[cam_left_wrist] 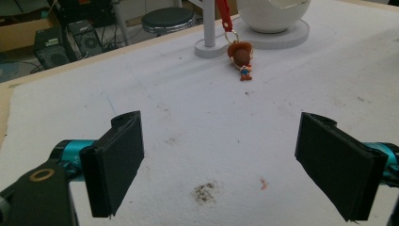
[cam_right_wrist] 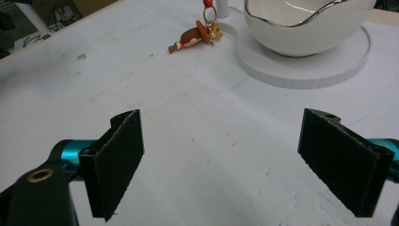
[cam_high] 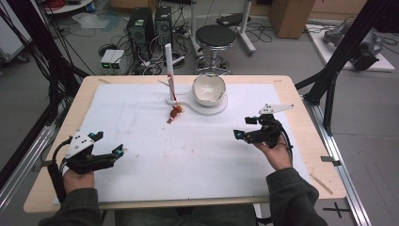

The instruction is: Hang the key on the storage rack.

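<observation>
A small doll figure keychain (cam_high: 176, 113) with brown hair lies on the white mat, hung by a red strap (cam_high: 172, 87) from a white upright post (cam_high: 168, 70). Beside the post, a white bowl (cam_high: 208, 89) with a wavy rim rests on a flat white stand (cam_high: 221, 106). My left gripper (cam_high: 109, 143) hovers at the near left of the mat, open and holding nothing; its own view looks toward the doll (cam_left_wrist: 241, 57) far ahead. At the right of the mat my right gripper (cam_high: 245, 127) points left, open and holding nothing, with the bowl (cam_right_wrist: 306, 23) and doll (cam_right_wrist: 193, 37) ahead of it.
The white mat (cam_high: 188, 150) covers most of the wooden table (cam_high: 301, 117). A black stool (cam_high: 215, 37), computer towers (cam_high: 141, 28) and cables stand on the floor beyond the far edge. Black frame poles (cam_high: 348, 42) rise at both sides.
</observation>
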Demonstrator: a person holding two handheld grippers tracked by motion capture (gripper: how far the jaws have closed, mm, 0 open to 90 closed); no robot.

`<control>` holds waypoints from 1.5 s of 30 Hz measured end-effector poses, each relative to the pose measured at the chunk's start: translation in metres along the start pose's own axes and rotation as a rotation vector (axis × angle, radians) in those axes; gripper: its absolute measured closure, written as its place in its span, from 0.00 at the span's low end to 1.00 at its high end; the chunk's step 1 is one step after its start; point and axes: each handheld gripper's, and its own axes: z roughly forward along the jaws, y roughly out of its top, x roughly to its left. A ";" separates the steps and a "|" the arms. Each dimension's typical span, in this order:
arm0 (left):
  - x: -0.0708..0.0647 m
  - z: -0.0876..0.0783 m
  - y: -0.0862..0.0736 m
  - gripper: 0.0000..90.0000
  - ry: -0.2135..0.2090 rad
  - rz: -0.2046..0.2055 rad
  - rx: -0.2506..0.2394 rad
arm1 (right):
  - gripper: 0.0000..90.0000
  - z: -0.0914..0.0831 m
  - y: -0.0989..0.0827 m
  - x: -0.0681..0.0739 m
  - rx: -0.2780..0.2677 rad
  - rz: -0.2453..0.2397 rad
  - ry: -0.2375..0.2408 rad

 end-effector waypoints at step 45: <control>-0.004 0.004 -0.002 0.18 -0.038 0.025 0.041 | 0.13 -0.044 -0.056 -0.002 -0.048 0.049 -0.067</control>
